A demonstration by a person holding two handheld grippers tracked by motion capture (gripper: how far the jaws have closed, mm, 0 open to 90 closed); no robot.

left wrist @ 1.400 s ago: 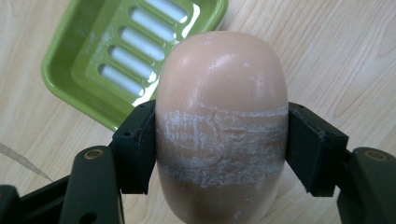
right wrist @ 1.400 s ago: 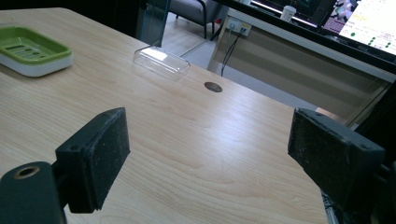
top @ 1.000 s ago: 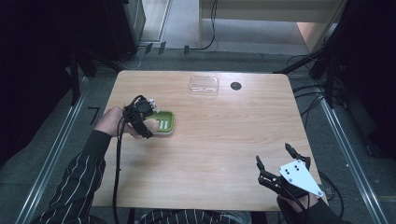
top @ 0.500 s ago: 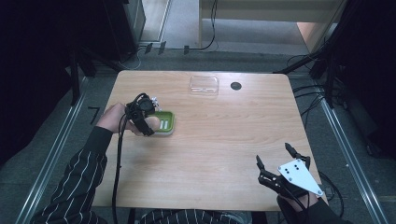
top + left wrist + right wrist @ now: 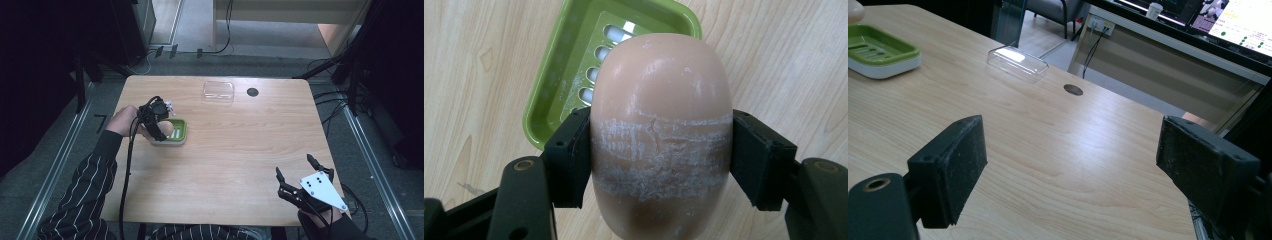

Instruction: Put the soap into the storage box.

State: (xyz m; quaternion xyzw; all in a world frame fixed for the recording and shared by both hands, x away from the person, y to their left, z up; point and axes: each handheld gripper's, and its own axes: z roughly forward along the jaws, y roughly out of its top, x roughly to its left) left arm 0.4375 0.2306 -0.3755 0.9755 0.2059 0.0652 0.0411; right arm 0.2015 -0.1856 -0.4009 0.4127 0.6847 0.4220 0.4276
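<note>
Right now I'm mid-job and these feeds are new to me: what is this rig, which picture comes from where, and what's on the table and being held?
No robot here: a person holds a hand-held two-finger gripper in each hand. One picture looks down from above the light wooden table. The other two come from cameras riding on each gripper, looking along its black fingers. The left gripper is clamped on a smooth peach-coloured oval soap bar, held over a green slotted plastic soap dish. The right gripper is open and holds nothing, near the table's front right corner. Farther back lie a clear rectangular plastic lid and a small round dark hole.
</note>
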